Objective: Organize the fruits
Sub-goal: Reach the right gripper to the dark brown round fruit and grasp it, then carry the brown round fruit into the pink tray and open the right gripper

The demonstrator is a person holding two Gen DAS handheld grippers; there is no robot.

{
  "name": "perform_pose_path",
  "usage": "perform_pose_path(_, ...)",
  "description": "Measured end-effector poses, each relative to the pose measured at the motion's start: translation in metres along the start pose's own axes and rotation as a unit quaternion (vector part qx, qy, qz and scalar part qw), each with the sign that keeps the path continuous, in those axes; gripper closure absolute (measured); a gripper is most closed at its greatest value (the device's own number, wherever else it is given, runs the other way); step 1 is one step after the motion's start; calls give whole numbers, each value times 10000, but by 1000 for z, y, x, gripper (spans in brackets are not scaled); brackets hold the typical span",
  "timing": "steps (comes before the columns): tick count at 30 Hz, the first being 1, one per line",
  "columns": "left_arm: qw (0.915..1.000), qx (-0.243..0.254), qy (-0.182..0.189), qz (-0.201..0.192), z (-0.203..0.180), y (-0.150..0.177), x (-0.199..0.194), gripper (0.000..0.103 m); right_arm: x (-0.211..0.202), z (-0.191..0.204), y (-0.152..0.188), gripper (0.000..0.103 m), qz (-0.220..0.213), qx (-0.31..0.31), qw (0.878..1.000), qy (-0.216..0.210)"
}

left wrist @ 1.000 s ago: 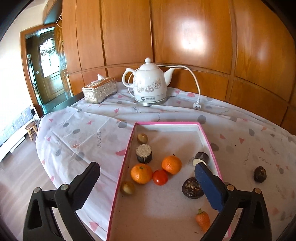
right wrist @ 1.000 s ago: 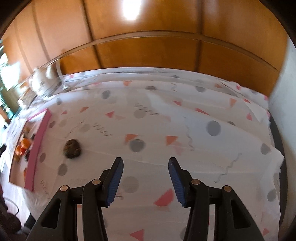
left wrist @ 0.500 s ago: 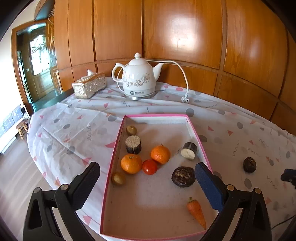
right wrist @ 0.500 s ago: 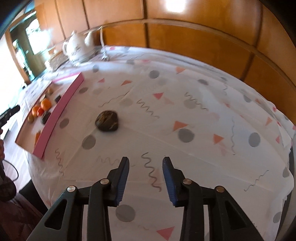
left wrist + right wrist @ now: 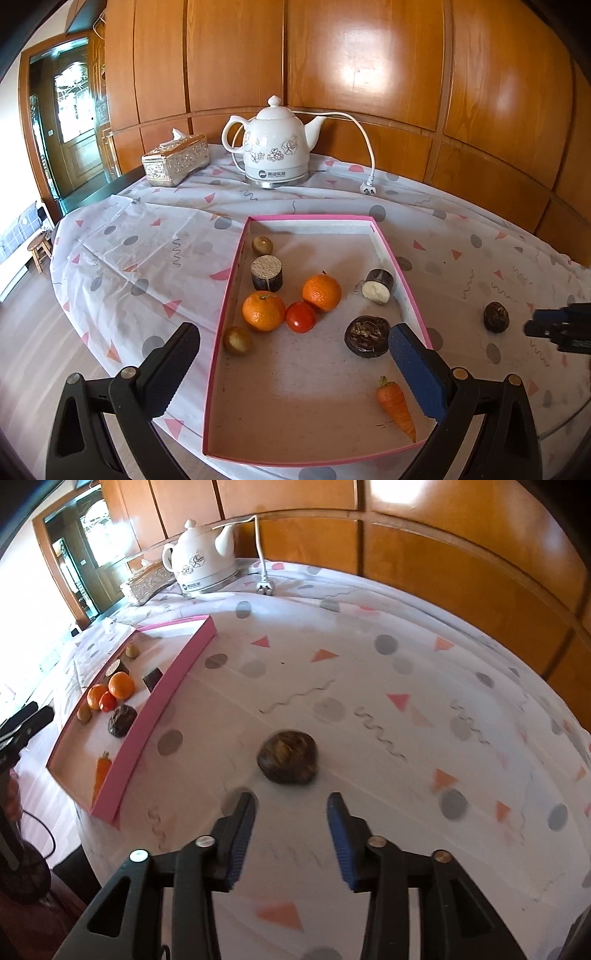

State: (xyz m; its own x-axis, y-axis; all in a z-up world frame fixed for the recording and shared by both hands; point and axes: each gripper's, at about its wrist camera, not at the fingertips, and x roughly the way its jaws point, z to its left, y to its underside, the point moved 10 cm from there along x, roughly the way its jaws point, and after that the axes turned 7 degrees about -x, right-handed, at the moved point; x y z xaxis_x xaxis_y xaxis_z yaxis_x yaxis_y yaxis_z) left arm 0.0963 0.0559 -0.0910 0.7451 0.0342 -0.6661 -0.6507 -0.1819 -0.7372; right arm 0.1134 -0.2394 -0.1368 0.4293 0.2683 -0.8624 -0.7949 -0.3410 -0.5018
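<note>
The right claw (image 5: 291, 830) hangs just short of a dark brown lumpy fruit (image 5: 288, 762) that lies alone on the counter (image 5: 369, 657), outside the pink tray (image 5: 177, 675); its jaws are spreading again after a brief narrowing, with nothing between them yet. A second ago this fruit sat far off to the left of the claw's view; now it lies right in front of the fingertips, so the right hand has swung across and lined up on it, and a pickup looks close. The left claw (image 5: 291, 354) is spread wide and empty, hovering over the tray's near end, and it has barely shifted. In the tray I count two oranges (image 5: 321, 292), one small red fruit (image 5: 301, 316), two small brownish-green round fruits (image 5: 238, 340), two dark cut cylinders (image 5: 266, 273), one dark lumpy fruit (image 5: 367, 335) like the stray one, and one carrot (image 5: 396, 407); what the cylinders are is hard to tell. Toward the counter's far edge stand one white kettle (image 5: 275, 147) with its cord unplugged and one silver tissue box (image 5: 175, 159). The stray fruit appears to be the last piece outside the tray.
</note>
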Motion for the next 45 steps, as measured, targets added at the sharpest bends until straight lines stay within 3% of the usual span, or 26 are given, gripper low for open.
perform_pose_path(3,10000,-3,-54,43,4,2,2,0,19,2,-9,57,127,19,9999,43)
perform_pose_path(5,9999,-42,-59,71,7,2,3,0,29,2,-13,49,209,30,9997,85)
perform_pose_path(16,9992,-314,-174,166,26,4,8,0,64,5,-19,51,580,-286,9965,527)
perform_pose_path(23,9991,-325,-188,214,28,6,9,0,63,2,-15,53,548,-314,9958,656)
perform_pose_path(45,9979,-502,-275,311,39,12,7,0,50,41,4,53,280,67,9993,234)
